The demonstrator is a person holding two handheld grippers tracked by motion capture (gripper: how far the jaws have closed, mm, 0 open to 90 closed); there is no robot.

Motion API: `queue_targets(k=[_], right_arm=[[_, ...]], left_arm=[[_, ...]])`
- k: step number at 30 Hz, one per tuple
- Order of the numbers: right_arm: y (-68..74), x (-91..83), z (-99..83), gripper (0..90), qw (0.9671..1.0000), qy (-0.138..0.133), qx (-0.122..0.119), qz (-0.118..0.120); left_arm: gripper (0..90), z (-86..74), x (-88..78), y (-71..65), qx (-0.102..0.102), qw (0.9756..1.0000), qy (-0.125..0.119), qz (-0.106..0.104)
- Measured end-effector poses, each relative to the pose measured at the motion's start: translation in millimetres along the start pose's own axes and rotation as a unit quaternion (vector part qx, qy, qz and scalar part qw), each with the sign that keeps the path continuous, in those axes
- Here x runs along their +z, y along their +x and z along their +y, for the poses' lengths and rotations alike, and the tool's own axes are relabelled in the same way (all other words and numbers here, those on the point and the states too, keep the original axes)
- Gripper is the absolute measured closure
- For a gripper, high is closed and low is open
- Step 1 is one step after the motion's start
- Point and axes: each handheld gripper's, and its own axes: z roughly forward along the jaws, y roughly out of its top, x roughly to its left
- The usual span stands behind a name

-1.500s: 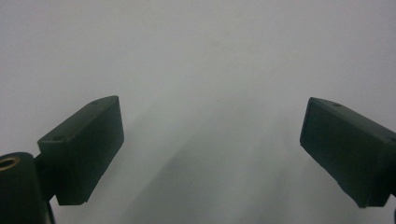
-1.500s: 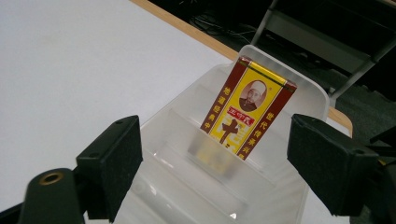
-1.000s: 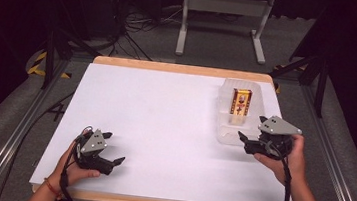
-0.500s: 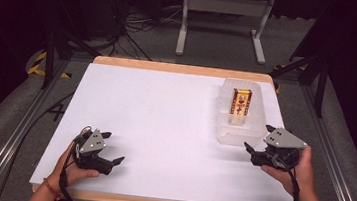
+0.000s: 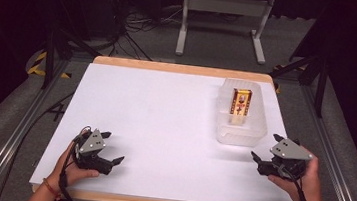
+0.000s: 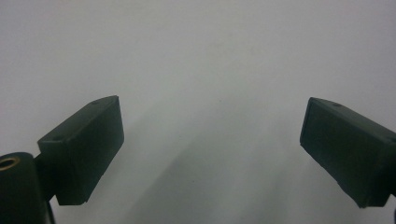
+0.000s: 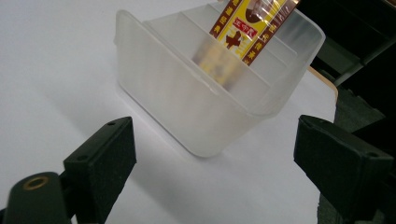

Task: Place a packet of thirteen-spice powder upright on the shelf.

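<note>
A clear plastic box (image 5: 241,132) (image 7: 196,116) stands on the right side of the white table (image 5: 165,114). Inside it a yellow and red packet (image 5: 240,106) (image 7: 243,28) leans upright. My right gripper (image 5: 267,152) (image 7: 212,172) is held open near the table's front right corner, just below the box, with nothing between its fingers. My left gripper (image 5: 112,148) (image 6: 212,149) rests open near the front left corner, over bare table top, holding nothing.
A metal frame stand (image 5: 222,19) and cables (image 5: 139,23) lie on the floor beyond the table's far edge. Rails run along both sides of the table.
My right gripper has drawn back from the box toward the front right corner of the table. The left gripper has stayed put.
</note>
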Motion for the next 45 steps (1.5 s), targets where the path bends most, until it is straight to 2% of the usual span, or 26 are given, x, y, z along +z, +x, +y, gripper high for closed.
queue_targets(k=[4,15,18,27,33,40,45], right_arm=[[-0.5,-1.2,-9.9,12.8,0.9999,0.006,0.001,-0.009],[-5.0,-1.0,-35.4,10.6,0.9992,0.019,0.028,-0.022],[-6.2,-0.2,-41.3,8.7,0.9987,0.016,0.043,-0.024],[-8.2,-1.2,-58.5,8.2,0.9972,0.01,0.066,-0.034],[-12.5,-7.3,-69.8,8.3,0.9949,0.0,0.094,-0.037],[-17.0,-14.1,-82.2,8.4,0.9898,-0.022,0.136,-0.037],[-17.6,-14.6,-89.1,9.0,0.9868,-0.027,0.156,-0.035]], left_arm=[[7.0,-0.2,-0.1,0.2,0.0,1.0,0.0,0.0],[7.0,-0.1,-0.2,0.4,-0.001,1.0,0.0,0.0],[7.0,-0.2,-0.4,0.4,-0.001,1.0,-0.001,0.001],[7.0,-0.1,-1.1,1.0,-0.003,1.0,-0.003,0.002],[7.0,0.5,-2.3,1.6,-0.005,0.9999,-0.009,0.001],[7.0,2.2,-4.0,4.6,-0.009,0.9997,-0.023,0.001],[6.8,3.1,-3.8,6.6,-0.016,0.9994,-0.029,0.003]])
